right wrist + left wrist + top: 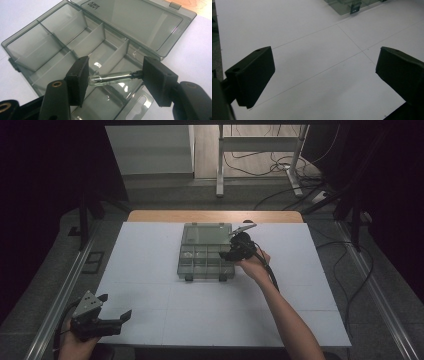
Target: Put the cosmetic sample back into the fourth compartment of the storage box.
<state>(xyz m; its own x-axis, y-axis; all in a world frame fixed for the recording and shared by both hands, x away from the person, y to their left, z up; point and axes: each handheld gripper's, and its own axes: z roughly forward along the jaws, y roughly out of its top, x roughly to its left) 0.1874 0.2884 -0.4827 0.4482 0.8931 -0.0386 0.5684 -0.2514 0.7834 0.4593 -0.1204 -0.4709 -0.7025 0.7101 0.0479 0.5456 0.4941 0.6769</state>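
**Observer 1:** Right gripper (pixel 113 78) pinches a small clear glass vial (pixel 111 78) end to end, one pad on its rounded base, the other on its dark cap. Vial lies roughly level between the pads, above the compartments of the smoky plastic organiser box (pixel 45 50).

**Observer 2:** Gripping by the ends likely keeps the pads off the round glass wall, which could slip or roll. It also leaves the vial's long side free to go down between the dividers.

**Observer 1:** Box sits mid-table on the white table (pixel 150 310), lid thrown back flat on the far side. From the high view, the right gripper (pixel 235 251) hangs over the box's right-hand cells.

**Observer 2:** Lid open and flat keeps every cell reachable from above. The vial seems aligned with a long cell under it; a judgement only, since depth is hard to read.

**Observer 1:** Left gripper (pixel 116 309) rests at the near left corner, well apart from the box. Jaws spread wide, nothing between them, bare table beneath in the left gripper view.

**Observer 2:** Parked out of the way, probably. The box looks steady enough unaided.
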